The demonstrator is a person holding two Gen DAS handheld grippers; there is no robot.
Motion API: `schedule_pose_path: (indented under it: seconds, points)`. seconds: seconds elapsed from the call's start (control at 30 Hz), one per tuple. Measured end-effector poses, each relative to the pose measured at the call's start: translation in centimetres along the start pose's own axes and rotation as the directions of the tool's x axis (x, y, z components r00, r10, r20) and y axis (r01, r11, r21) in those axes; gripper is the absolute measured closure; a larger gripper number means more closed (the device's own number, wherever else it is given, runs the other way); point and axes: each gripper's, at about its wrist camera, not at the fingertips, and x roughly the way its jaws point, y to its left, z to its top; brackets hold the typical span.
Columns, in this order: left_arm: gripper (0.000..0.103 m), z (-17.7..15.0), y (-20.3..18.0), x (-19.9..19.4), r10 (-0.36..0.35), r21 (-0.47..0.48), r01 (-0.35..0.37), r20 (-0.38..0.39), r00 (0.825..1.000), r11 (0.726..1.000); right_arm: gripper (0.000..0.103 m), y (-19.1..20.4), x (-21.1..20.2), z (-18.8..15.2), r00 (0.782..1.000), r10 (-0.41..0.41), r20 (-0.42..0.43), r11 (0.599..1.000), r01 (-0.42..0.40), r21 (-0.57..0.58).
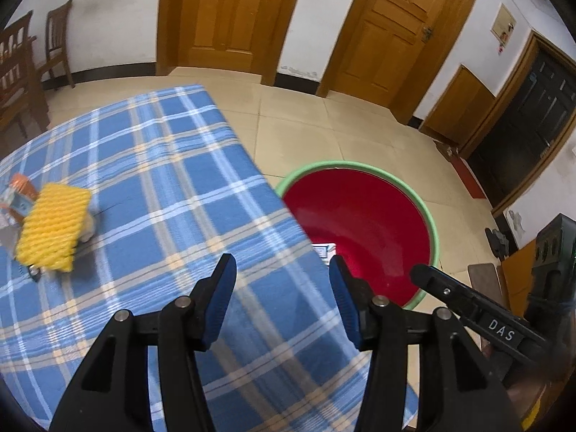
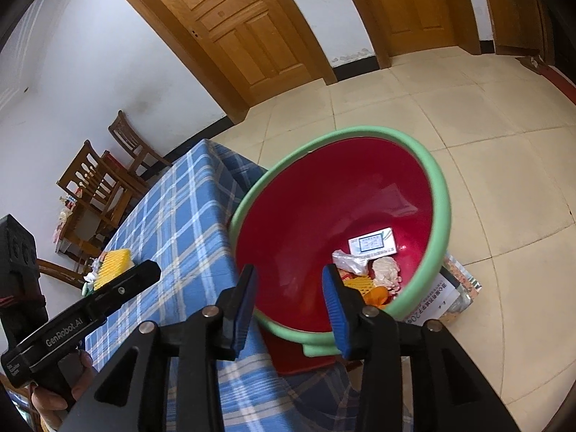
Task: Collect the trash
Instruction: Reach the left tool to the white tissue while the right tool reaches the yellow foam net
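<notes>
A red basin with a green rim (image 1: 363, 216) (image 2: 442, 194) stands beside the table's right edge. It holds a white card (image 2: 372, 241), crumpled plastic (image 2: 351, 262), a pale wad (image 2: 386, 270) and yellow and orange scraps (image 2: 374, 289). A yellow foam net (image 1: 54, 228) (image 2: 112, 266) lies on the blue plaid tablecloth (image 1: 172, 180) at the left, with a small orange packet (image 1: 19, 194) beside it. My left gripper (image 1: 282, 270) is open and empty above the table's right edge. My right gripper (image 2: 289, 280) is open and empty above the basin's near rim.
Wooden chairs (image 2: 97, 180) stand past the table's far end. Wooden doors (image 1: 230, 14) line the white wall across a tiled floor (image 1: 342, 126). A printed bag (image 2: 457, 288) lies on the floor by the basin. The other gripper shows at each view's side (image 1: 468, 306) (image 2: 82, 313).
</notes>
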Motion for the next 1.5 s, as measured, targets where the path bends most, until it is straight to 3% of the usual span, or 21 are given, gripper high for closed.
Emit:
schedule_pose_path:
  seconds: [0.5, 0.97, 1.33, 1.5]
  points:
    - [0.049, -0.6, 7.9, -4.5, 0.116, -0.138, -0.104, 0.08, 0.99, 0.985, 0.058, 6.3, 0.7, -0.3, 0.999, 0.044, -0.013, 0.993, -0.045, -0.113]
    - [0.046, -1.2, 17.0, -8.2, 0.263, -0.278, -0.225, 0.109, 0.959, 0.934, 0.058, 12.9, 3.1, -0.5, 0.995, 0.084, -0.058, 0.972, -0.095, -0.214]
    - [0.044, -0.2, 22.2, -8.5, 0.349, -0.331, -0.296, 0.112, 0.93, 0.896, 0.058, 17.2, 6.0, -0.5, 0.989, 0.098, -0.106, 0.961, -0.122, -0.249]
    - [0.043, 0.3, 23.8, -7.1, 0.349, -0.348, -0.299, 0.09, 0.933, 0.889, 0.056, 18.6, 7.5, -0.5, 0.987, 0.1, -0.129, 0.956, -0.131, -0.261]
